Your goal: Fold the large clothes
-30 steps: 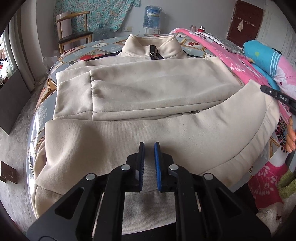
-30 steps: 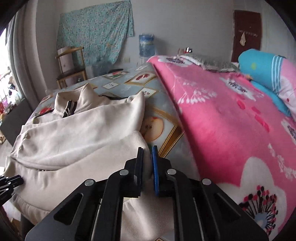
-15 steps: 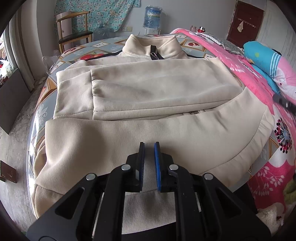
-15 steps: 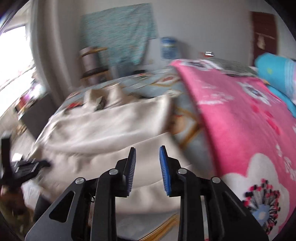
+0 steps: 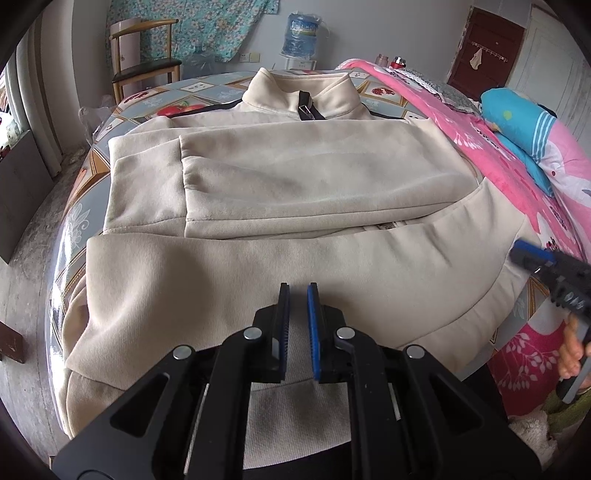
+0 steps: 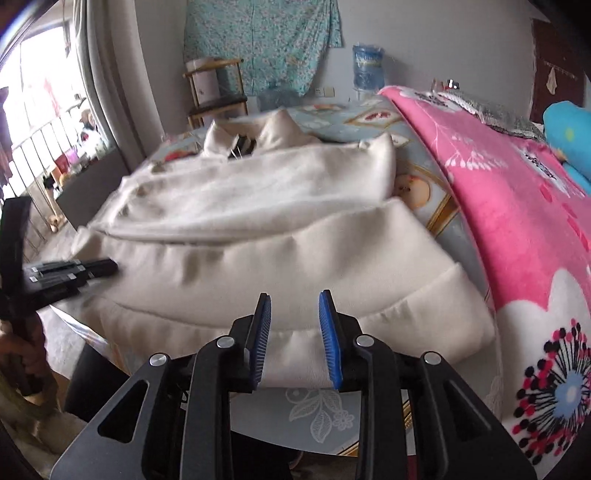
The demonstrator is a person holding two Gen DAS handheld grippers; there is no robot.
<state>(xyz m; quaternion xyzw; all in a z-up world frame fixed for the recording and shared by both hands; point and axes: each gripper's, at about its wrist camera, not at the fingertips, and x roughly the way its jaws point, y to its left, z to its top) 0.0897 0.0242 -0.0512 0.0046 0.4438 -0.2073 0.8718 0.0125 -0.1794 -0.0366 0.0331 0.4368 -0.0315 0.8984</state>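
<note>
Background: wooden chair and water jug by the far wall, floral curtain hung above. Pink floral blanket right, blue pillow on it.

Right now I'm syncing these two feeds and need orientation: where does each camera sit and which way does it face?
Left wrist: on the left gripper, at the near hem of the cream jacket, facing its collar; the right gripper and a hand show at right.
Right wrist: on the right gripper, open over the jacket's right corner, facing across toward the chair; the left gripper shows at left.
Shared: jacket, chair, water bottle, pink blanket.
</note>
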